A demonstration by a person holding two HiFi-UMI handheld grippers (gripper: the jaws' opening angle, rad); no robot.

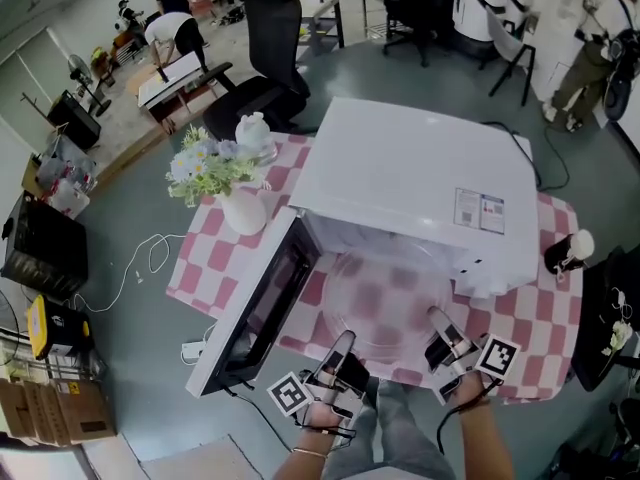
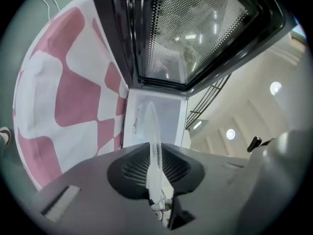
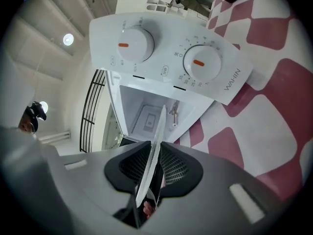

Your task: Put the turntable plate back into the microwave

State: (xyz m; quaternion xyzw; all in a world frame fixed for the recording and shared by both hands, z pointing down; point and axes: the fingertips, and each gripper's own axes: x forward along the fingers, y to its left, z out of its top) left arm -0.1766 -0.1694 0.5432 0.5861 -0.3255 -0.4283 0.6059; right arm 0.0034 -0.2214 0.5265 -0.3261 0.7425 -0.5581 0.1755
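Lab hall: office chairs [image 1: 272, 43], stacked equipment [image 1: 45, 248], people [image 1: 172, 30].

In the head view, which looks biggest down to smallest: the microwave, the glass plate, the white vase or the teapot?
1. microwave
2. glass turntable plate
3. white vase and teapot: these look about the same size, so I won't rank them.
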